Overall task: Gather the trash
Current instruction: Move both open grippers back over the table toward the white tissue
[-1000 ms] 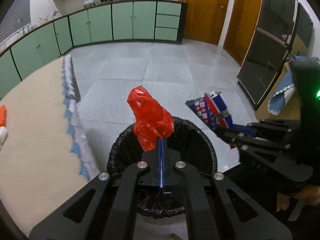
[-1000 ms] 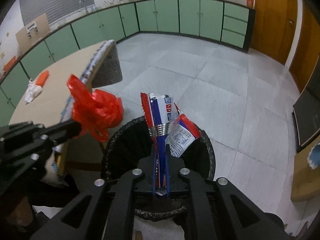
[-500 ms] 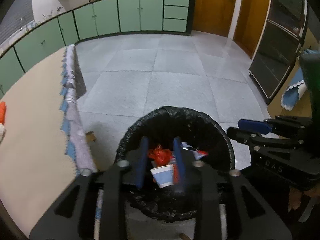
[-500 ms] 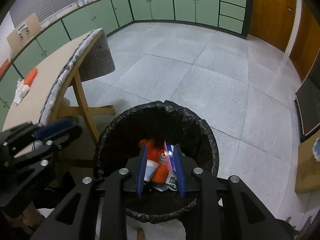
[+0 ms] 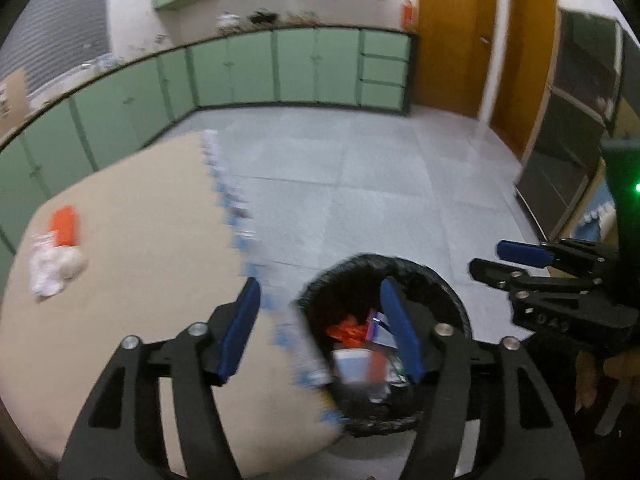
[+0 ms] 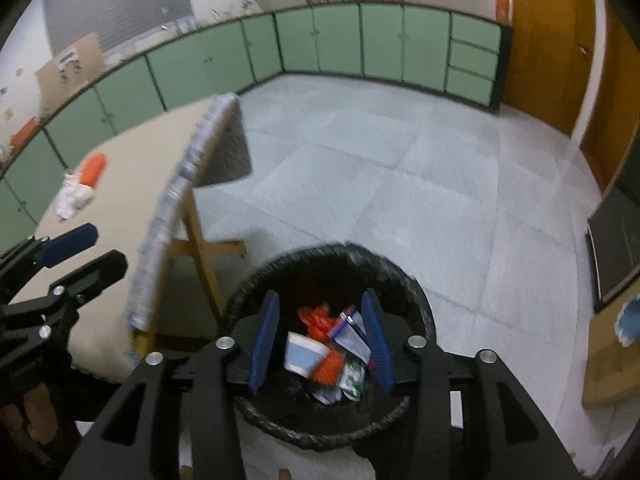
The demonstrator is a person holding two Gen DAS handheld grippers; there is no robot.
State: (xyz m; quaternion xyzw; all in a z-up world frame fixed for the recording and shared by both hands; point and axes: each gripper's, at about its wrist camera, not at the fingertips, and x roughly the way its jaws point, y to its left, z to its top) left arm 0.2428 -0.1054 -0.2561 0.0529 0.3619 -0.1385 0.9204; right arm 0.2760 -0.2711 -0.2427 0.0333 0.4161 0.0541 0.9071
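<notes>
Risk of leaving table scraps uncollected.
Left wrist: my left gripper (image 5: 320, 320) is opening, empty; the orange-and-white crumpled litter (image 5: 56, 252) may be forgotten. Right wrist: my right gripper (image 6: 320, 334) is opening, empty, above the black-lined round bin (image 6: 416, 300) holding the red plastic bag (image 6: 316, 320).
</notes>
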